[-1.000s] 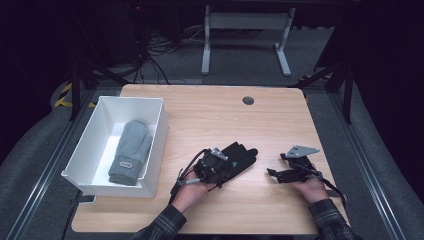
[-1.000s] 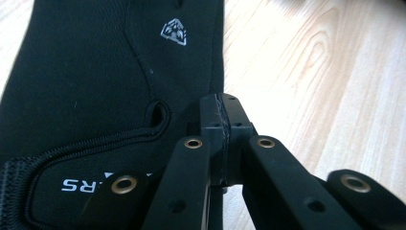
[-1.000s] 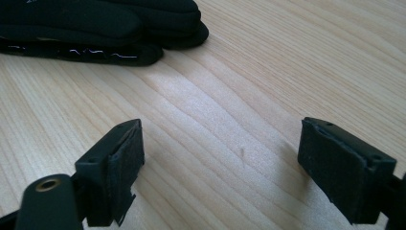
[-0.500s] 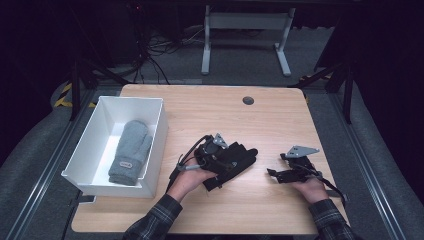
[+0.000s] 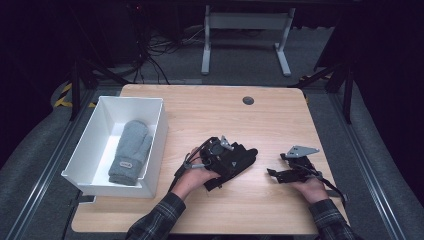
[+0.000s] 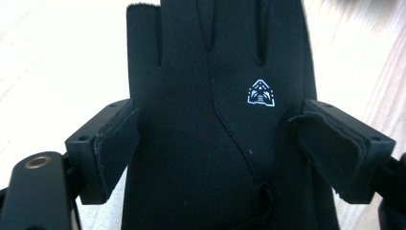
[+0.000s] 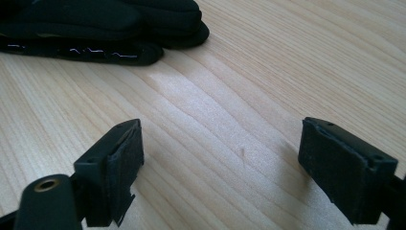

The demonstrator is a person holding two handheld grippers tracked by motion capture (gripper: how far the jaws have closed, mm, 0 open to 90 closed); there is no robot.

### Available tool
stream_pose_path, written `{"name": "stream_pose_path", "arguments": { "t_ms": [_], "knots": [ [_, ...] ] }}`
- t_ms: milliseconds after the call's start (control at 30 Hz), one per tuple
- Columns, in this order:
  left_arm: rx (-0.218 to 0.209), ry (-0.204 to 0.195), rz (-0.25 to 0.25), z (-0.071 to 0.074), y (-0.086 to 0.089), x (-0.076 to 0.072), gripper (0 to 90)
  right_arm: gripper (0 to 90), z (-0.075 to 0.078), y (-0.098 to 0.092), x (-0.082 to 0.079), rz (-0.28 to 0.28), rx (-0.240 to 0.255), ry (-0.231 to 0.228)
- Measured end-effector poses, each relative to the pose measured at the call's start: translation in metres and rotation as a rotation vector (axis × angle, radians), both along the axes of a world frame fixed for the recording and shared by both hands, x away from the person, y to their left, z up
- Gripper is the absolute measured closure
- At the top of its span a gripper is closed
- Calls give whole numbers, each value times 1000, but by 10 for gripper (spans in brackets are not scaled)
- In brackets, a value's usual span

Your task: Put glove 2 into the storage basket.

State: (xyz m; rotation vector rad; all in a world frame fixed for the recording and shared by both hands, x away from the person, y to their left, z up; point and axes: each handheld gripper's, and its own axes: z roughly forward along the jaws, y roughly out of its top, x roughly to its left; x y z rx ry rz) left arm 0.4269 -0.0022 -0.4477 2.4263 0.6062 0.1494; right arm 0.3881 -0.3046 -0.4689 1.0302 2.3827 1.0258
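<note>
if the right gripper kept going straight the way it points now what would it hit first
Probably the black glove. The right gripper stands open over bare table, aimed leftward in the high view, and the glove lies ahead, slightly to one side, so it might only clip its fingertips.

The left gripper (image 5: 235, 159) lies low over the table, its jaws just opened and standing wide. The right gripper (image 5: 274, 173) rests low too, jaws spread wide, pointing toward the left hand (image 5: 192, 176).

Both sleeves (image 5: 159, 220) are dark plaid flannel. The left tool (image 6: 218, 143) and right tool (image 7: 220, 158) are black, with screw-holed jaws faced by frayed dark pads (image 7: 125, 160). A grey three-cornered plate (image 5: 301, 150) tops the right tool; black cables (image 5: 332, 186) trail behind.
</note>
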Motion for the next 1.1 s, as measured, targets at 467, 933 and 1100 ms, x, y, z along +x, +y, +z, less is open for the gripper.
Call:
{"name": "stream_pose_path", "arguments": {
  "t_ms": [467,933,1100],
  "knots": [
    [10,-36,9,-6,-1,-3,172,160,0,0,0,0,0,0],
    [-4,-5,37,-8,1,-1,220,161,0,0,0,0,0,-1],
    [-11,6,-8,-5,1,-4,399,160,0,0,0,0,0,0]
  ]
}}
